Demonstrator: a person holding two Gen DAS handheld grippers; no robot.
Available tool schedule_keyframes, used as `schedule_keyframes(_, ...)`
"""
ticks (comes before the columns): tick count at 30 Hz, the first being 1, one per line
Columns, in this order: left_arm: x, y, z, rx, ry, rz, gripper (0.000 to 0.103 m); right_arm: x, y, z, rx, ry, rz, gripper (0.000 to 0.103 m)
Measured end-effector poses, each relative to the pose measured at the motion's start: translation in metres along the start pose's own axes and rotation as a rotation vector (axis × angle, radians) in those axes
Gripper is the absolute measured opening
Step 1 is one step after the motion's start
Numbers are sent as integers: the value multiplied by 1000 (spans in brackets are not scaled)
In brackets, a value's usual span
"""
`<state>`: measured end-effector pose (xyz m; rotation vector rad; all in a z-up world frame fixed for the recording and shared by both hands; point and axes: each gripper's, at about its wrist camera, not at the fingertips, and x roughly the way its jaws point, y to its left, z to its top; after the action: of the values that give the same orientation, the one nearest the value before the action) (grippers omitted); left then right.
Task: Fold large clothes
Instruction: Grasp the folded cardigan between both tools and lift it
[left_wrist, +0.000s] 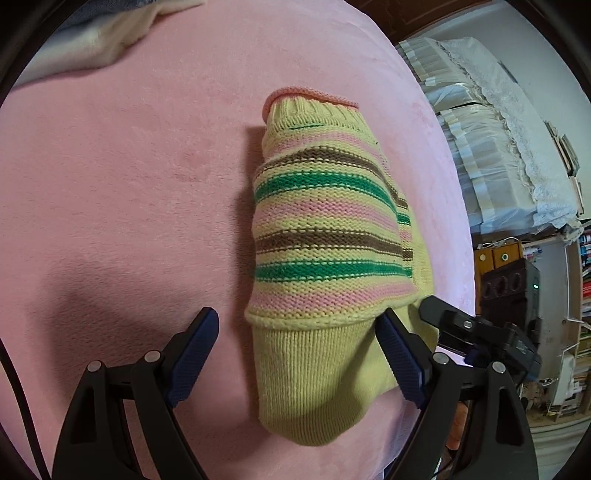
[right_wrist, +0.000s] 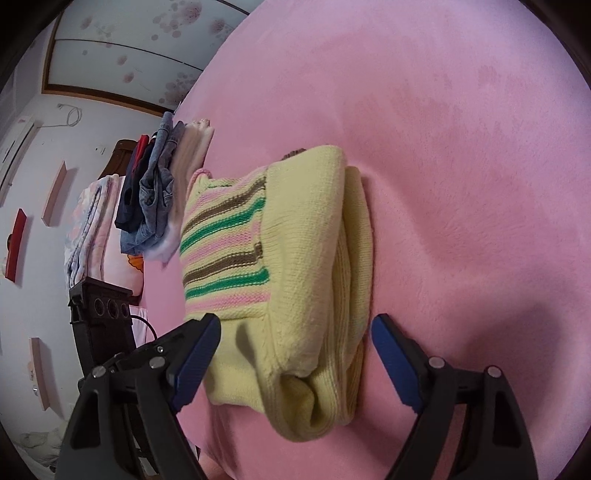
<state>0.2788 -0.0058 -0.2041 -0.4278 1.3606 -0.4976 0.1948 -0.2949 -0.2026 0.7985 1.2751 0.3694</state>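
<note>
Yellow striped sweater (left_wrist: 328, 236) folded on pink blanket (left_wrist: 129, 184)

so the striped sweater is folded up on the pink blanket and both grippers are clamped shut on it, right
Not quite. The striped sweater does lie folded on the pink blanket, but neither gripper is clamped on it. The left wrist view shows the left gripper with jaws wide open around the near end, and the right wrist view shows the right gripper open too.
</note>
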Motion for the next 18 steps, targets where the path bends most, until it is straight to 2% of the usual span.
schedule_keyframes(7, 12, -1, 1, 19, 17, 2, 86, 13, -13, 5, 10, 16, 49, 73)
schedule_keyframes(15, 20, -6, -4, 19, 20, 2, 85, 17, -14, 6, -8, 18, 83, 68)
schedule_keyframes(16, 20, -7, -4, 23, 18, 3, 84, 18, -14, 6, -10, 17, 84, 67)
schedule_keyframes(18, 22, -9, -4, 30, 19, -6, 73, 18, -13, 5, -15, 14, 87, 62)
